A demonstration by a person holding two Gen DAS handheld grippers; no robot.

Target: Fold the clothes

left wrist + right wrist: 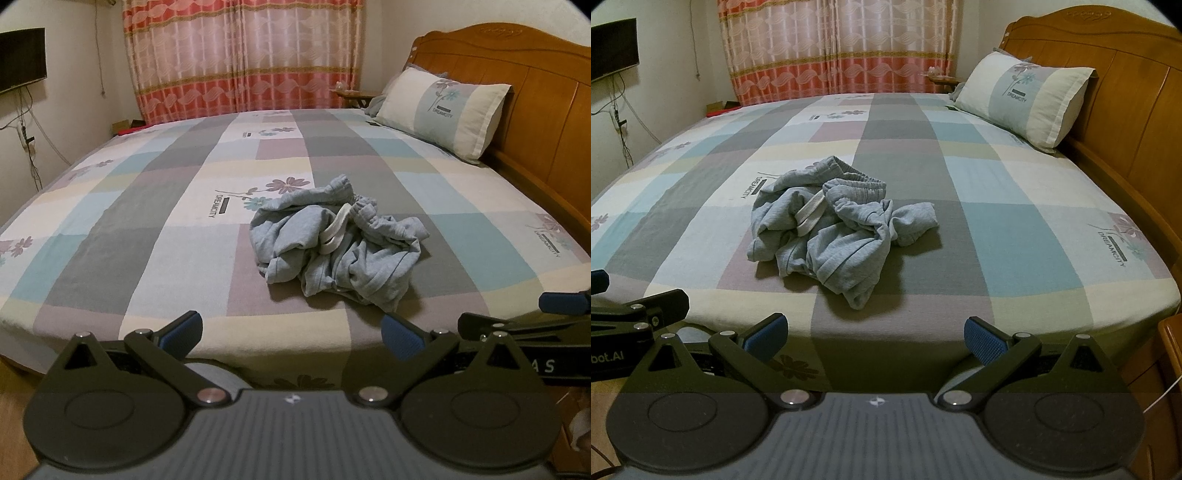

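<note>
Nothing has been folded yet, as far as I can see. The grey garment lies in a crumpled heap on the bed, roughly in the middle of the patchwork sheet and a little toward the near edge, with a gathered elastic waistband showing at the top of the pile and a pale strip of cloth, perhaps a drawstring or trim, looping across it. It looks like a pair of soft trousers or shorts, though bunched as it is I cannot say which for certain. The left hand-held gripper hangs at the near edge of the bed with its blue-padded fingers spread wide and nothing between them; the right hand-held gripper sits just beside it, equally wide and equally empty. Both are tilted down toward the mattress and both are well short of the cloth, touching nothing. A pillow leans against the wooden headboard at the far right, well apart from the heap, and the rest of the sheet is smooth. By my reckoning the whole job is ahead: reaching in, taking hold of the waistband or a hem, shaking or spreading the garment flat, and only then making the folds.
</note>
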